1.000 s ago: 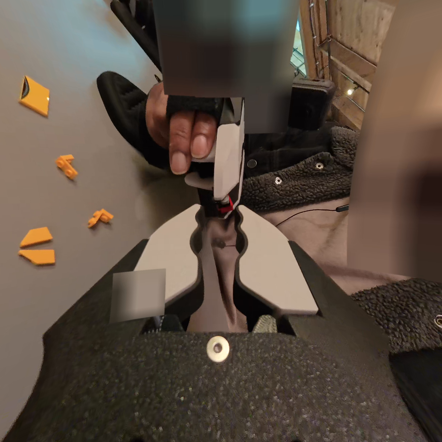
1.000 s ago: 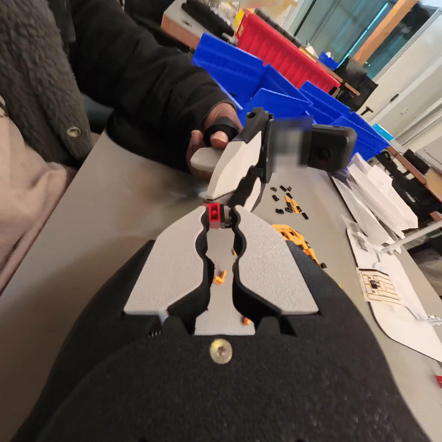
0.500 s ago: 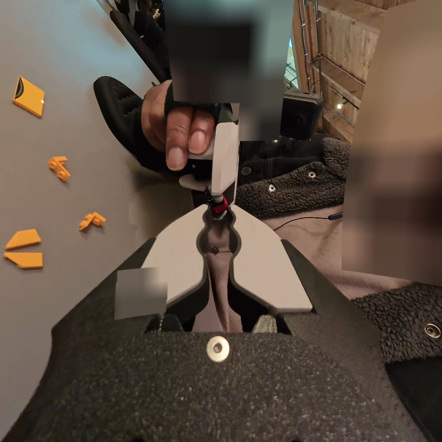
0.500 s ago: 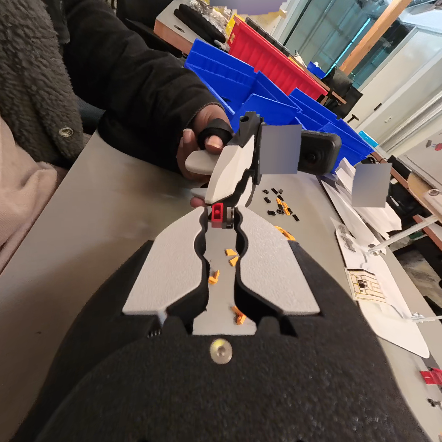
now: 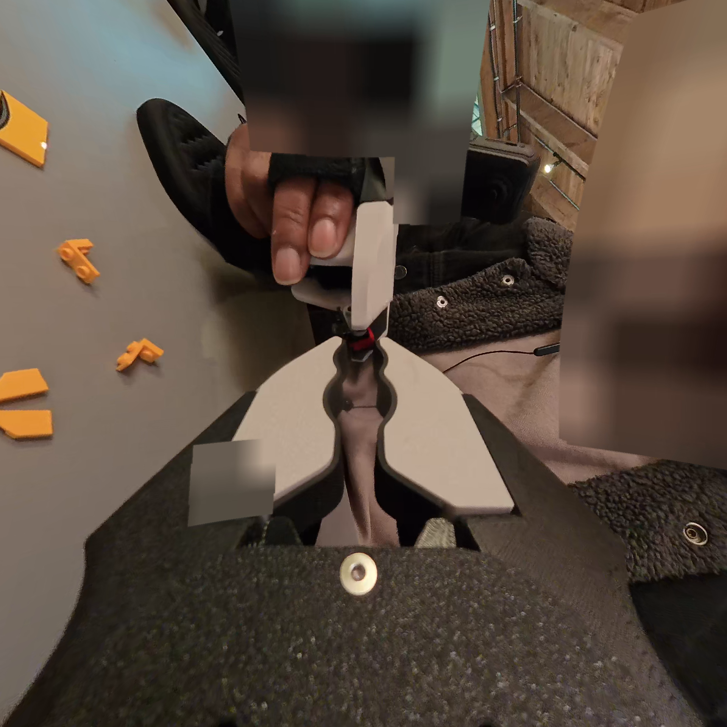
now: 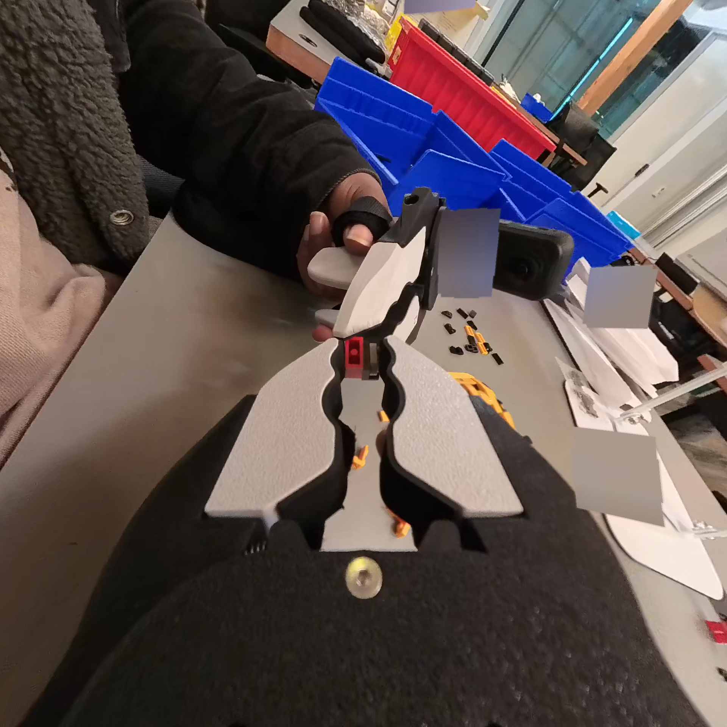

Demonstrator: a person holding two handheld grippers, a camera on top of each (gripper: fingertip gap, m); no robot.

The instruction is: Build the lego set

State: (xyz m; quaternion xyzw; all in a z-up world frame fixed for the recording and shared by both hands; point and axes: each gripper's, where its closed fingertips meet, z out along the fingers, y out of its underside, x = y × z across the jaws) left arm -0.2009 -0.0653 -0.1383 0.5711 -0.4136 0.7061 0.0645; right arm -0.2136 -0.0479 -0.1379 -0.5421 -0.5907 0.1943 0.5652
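The small red and black lego piece [image 6: 360, 358] sits high above the grey table [image 6: 165, 354], pinched between the right gripper [image 6: 361, 346] tips and also the left gripper [image 5: 360, 346] tips, which have closed onto it since one second ago.

The gripper fingers [image 6: 291, 429] are pale grey plastic with a fine grainy matt face, set in a rough, speckled black foam-like body [image 6: 354, 649] with a shiny metal screw [image 6: 363, 577]. The red brick [image 6: 353, 357] is glossy plastic, as are the orange pieces [image 5: 27, 423]. The table [image 6: 165, 354] is smooth matt grey. The jacket [image 5: 472, 307] is nubbly dark fleece with metal snaps [image 5: 441, 301]. The bins [image 6: 464, 173] are ribbed, shiny blue plastic.
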